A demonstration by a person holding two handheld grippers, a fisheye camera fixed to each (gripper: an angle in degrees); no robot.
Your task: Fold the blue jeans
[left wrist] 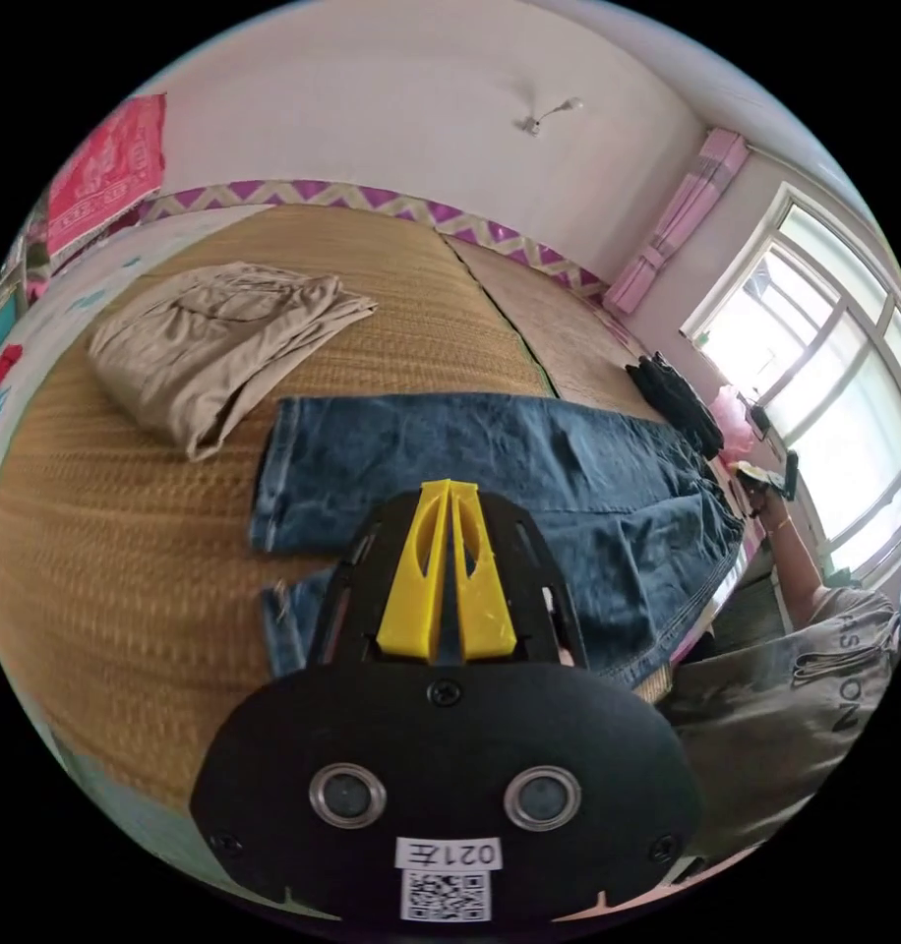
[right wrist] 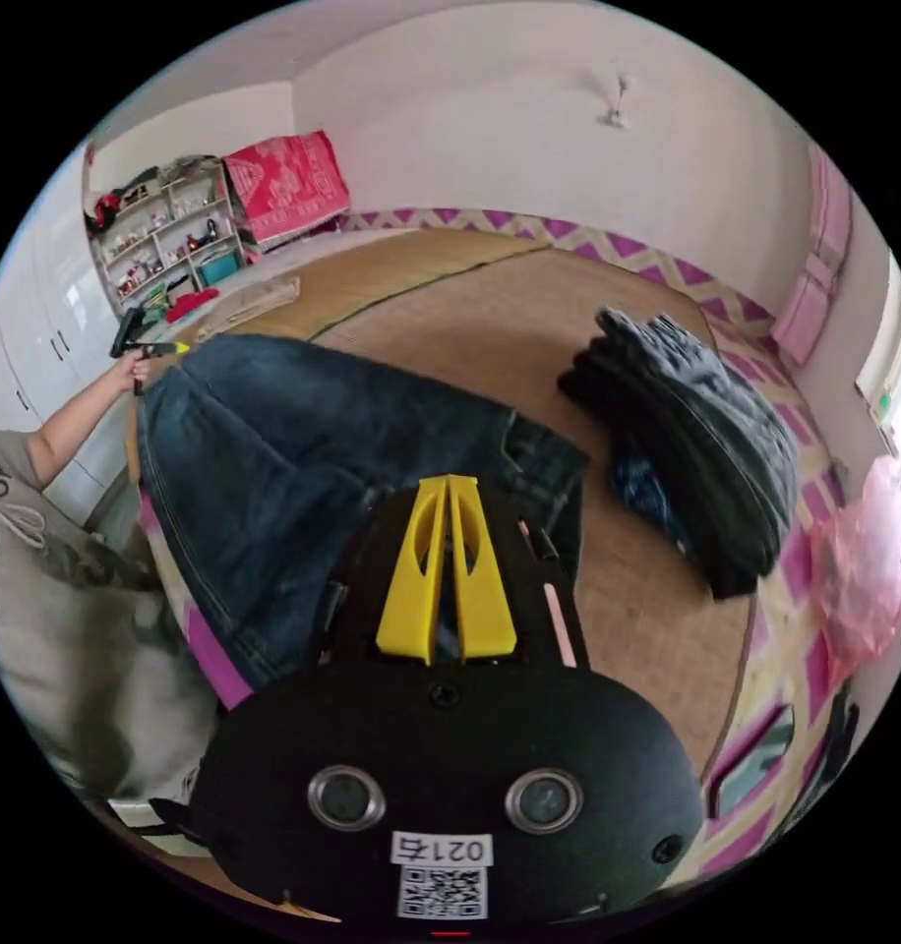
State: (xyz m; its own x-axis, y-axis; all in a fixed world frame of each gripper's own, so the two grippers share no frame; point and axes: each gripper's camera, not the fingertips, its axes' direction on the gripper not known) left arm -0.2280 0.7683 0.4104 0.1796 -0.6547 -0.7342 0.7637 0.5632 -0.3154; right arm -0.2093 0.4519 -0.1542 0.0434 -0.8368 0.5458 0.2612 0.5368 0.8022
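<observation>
Two-handed work, judging by the layout: blue jeans [left wrist: 529,462] spread lengthwise on the straw mat [left wrist: 126,551] of the bed, legs side by side, not yet folded. Left gripper [left wrist: 449,487] poised over the hem end, yellow fingers [left wrist: 411,590] drawn together just above the nearer leg's cuff; impossible to tell whether pinching denim or merely closed over it. Right gripper [right wrist: 449,482] at the waist end near the bed's edge, fingers likewise together, with the same doubt about any cloth between them. Probably setting up the first fold, so take a firm bite of both layers at each end before lifting. Keep both ends level and taut to stop the middle from sagging or twisting. Lay one leg squarely over the other, matching hems and outer seams, then smooth toward the crotch. Move slowly: heavy denim, likely to slip out of a shallow pinch. Stay clear of the folded beige trousers [left wrist: 214,344] just beyond the hems and of the dark pile of clothes [right wrist: 696,462] beside the waist, leaving room to bring the hems up to the waistband afterwards.
</observation>
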